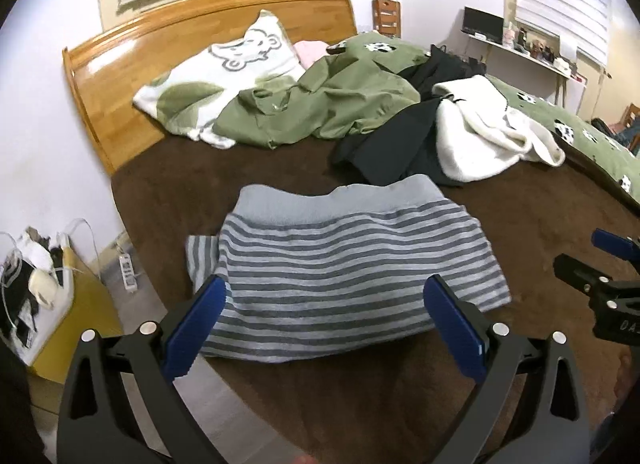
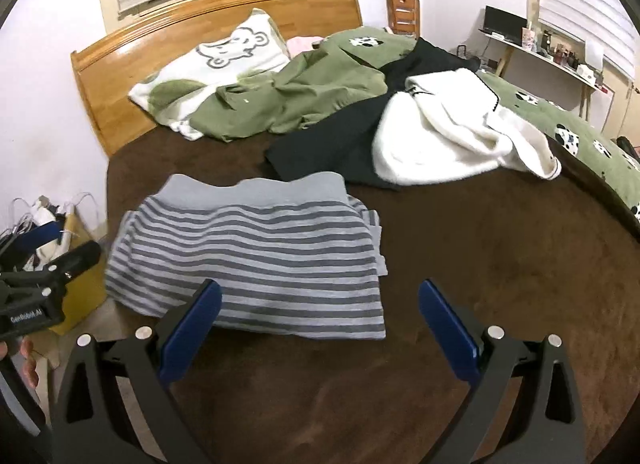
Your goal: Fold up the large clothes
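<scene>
A grey striped garment with a plain grey waistband lies folded on the brown bedspread, near the bed's front left edge. My left gripper hovers open just above its near edge, blue pads wide apart and holding nothing. In the right wrist view the same striped garment lies left of centre. My right gripper is open over the garment's near right corner and bare bedspread. Each gripper shows at the edge of the other's view.
Behind the striped piece lie a green garment, a black one and a white fleece. A bear-print pillow leans on the wooden headboard. A cluttered yellow bedside stand and a power strip sit left of the bed.
</scene>
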A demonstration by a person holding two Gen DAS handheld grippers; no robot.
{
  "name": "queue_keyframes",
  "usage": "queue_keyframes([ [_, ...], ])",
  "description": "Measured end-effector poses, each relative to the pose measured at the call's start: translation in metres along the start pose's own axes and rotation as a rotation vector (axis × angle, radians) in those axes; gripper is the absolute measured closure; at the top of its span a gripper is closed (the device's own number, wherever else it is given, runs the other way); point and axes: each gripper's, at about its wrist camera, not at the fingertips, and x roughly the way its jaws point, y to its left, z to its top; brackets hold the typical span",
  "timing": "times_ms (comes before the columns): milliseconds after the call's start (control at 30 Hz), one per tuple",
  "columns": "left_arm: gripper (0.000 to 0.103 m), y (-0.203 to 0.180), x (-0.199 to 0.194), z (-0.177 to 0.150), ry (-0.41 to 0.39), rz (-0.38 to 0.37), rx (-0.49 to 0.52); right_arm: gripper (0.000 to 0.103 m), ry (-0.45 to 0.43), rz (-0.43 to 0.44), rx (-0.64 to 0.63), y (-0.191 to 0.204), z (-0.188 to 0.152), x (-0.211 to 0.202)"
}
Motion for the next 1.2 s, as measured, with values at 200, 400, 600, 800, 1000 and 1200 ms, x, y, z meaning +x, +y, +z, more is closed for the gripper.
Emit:
queue_keyframes([
  [200,0.006,0.004,-0.052,0.010,0.027,0.026,0.006,0.006,0.006,0.047,0.003,0.014,0.012,-0.055],
  [400,0.006,0.008,-0.096,0.004,0.044,0.019,-0.019,0.006,0.020,0.042,-0.015,0.032,0.013,-0.107],
  [600,0.006,0.000,-0.133,-0.003,0.114,0.020,-0.007,0.006,0.038,0.043,0.000,0.047,0.007,-0.150],
  [800,0.006,-0.001,-0.158,-0.009,0.148,0.000,-0.021,0.006,0.072,0.028,0.010,0.059,0.003,-0.177],
  [1000,0.006,0.004,-0.176,-0.008,0.136,-0.011,-0.042,0.006,0.065,0.029,-0.020,0.071,-0.002,-0.195],
  [1200,0.006,0.009,-0.201,-0.001,0.118,-0.027,-0.059,0.006,0.041,0.019,-0.035,0.081,0.004,-0.222],
])
